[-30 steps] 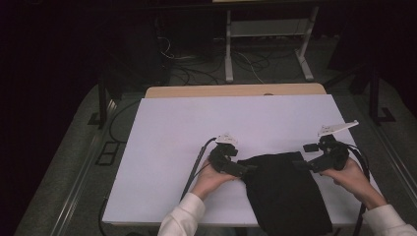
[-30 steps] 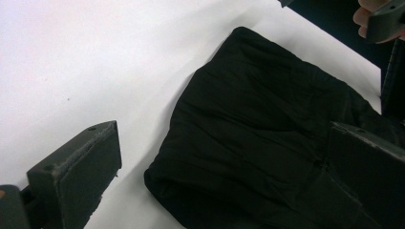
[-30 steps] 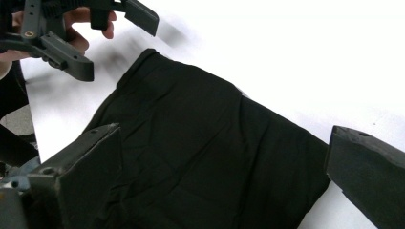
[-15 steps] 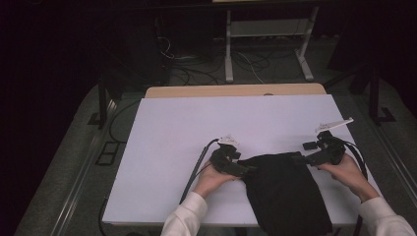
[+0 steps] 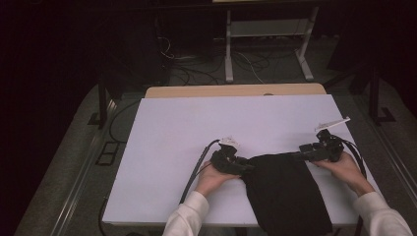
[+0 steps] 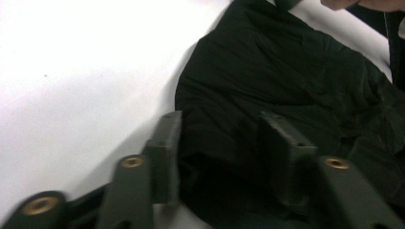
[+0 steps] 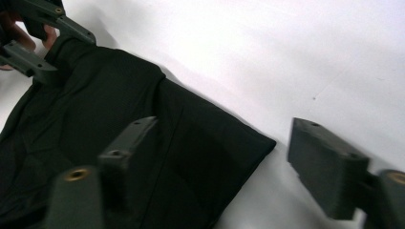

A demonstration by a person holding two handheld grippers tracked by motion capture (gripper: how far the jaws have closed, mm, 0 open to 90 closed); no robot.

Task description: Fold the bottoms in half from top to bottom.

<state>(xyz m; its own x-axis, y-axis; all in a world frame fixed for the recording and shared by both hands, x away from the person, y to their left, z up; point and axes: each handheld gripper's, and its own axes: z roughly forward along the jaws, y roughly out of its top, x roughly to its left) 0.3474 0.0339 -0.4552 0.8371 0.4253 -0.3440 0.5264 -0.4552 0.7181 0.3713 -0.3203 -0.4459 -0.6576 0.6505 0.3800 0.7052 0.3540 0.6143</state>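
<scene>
A black cloth [image 5: 285,191] lies on the white table [image 5: 196,128] at the front right, its near end hanging over the front edge. My left gripper [image 5: 247,166] is at the cloth's far left corner. In the left gripper view its jaws have just been closing around that corner of the cloth [image 6: 286,71], with a gap still between the pads; the gripper [image 6: 222,152] is open. My right gripper [image 5: 301,155] is at the far right corner. Its jaws have also just been closing and the gripper [image 7: 224,162] stands open around the cloth's corner [image 7: 229,138].
A wooden table edge [image 5: 236,90] shows behind the white top. Beyond it stand a white metal frame [image 5: 268,34] and loose cables [image 5: 196,64] on the dark floor. A black cable [image 5: 194,172] trails from the left gripper across the table.
The right gripper has edged left and down toward the cloth's far right corner. The left hand has stayed in place at the other corner.
</scene>
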